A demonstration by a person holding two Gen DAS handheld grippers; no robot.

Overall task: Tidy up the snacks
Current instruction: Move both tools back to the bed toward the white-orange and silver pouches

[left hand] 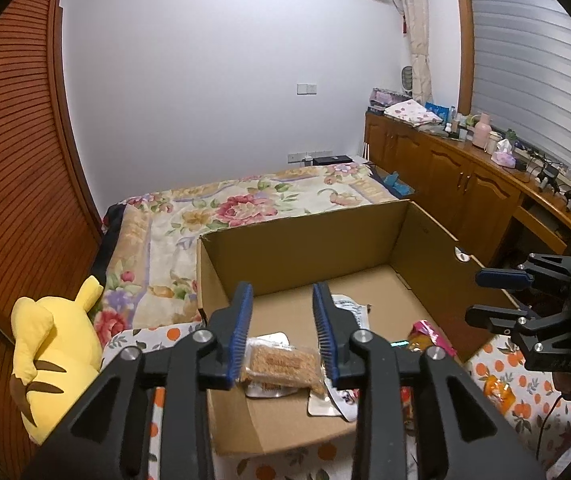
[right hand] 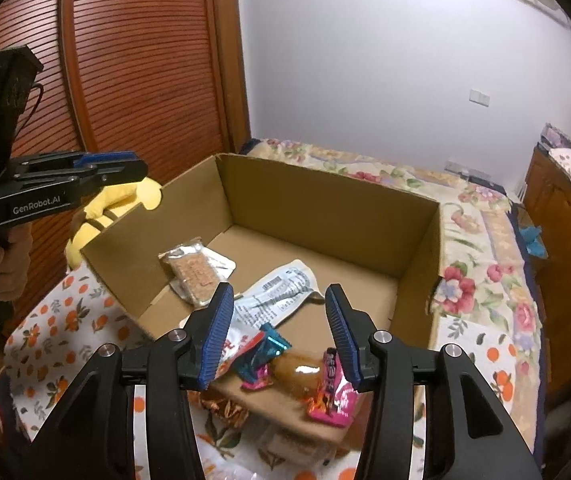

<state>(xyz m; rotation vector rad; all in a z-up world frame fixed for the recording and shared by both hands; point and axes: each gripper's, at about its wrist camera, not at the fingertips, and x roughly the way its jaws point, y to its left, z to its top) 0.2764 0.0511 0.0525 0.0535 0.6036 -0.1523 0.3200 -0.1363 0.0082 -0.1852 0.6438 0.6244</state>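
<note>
An open cardboard box (left hand: 317, 240) (right hand: 325, 204) stands on an orange-print cloth. In it lie a clear-wrapped oat bar (left hand: 281, 366) (right hand: 195, 274), a white printed packet (right hand: 281, 292) (left hand: 349, 308) and a pink and teal snack pack (right hand: 261, 356). A pink sausage pack (right hand: 331, 388) lies at the box's near edge. My left gripper (left hand: 283, 312) is open, above the oat bar, empty. My right gripper (right hand: 281, 322) (left hand: 497, 296) is open, above the pink packs, empty.
A yellow plush toy (left hand: 53, 352) lies left of the box. More snack packs (left hand: 497, 392) (right hand: 225, 408) lie on the cloth outside the box. A floral bed (left hand: 245, 208) is behind, wooden cabinets (left hand: 465, 184) on the right.
</note>
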